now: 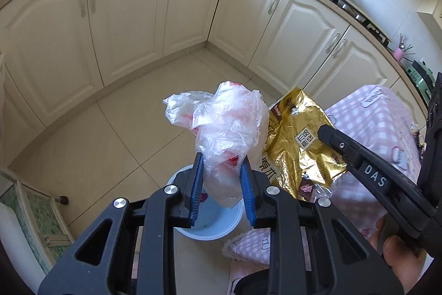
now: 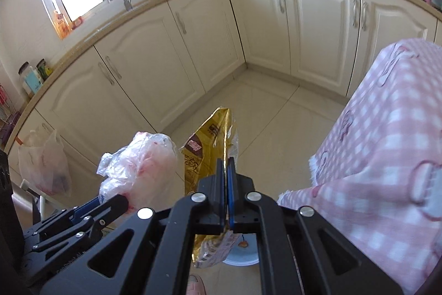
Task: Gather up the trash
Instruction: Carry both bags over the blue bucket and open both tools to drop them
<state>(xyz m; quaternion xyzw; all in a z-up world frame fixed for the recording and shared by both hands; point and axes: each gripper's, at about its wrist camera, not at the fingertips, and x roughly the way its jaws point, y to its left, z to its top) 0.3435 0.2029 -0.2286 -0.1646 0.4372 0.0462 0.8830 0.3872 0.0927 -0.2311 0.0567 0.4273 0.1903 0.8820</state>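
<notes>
Left claw [image 1: 221, 184]: blue pads clamped on the neck of a crumpled clear plastic bag [image 1: 226, 126] with red print inside; the bag stands up past the fingertips. Right claw [image 2: 228, 179]: pads pressed together on a gold foil packet [image 2: 212, 145], gripped edge-on, with the packet's lower end hanging under the jaws. Bag and packet sit side by side in the air, just beside each other; contact cannot be told. Directly below the left claw, a pale blue bin [image 1: 218, 226] on the tiled floor [image 1: 110, 151], partly hidden by the bag. Pink checked cloth [image 2: 386, 156] covers a surface to the right. Cream cabinets [image 1: 124, 18] run round the corner behind. A second filled plastic bag [image 2: 44, 165] hangs at far left in the right wrist view.
</notes>
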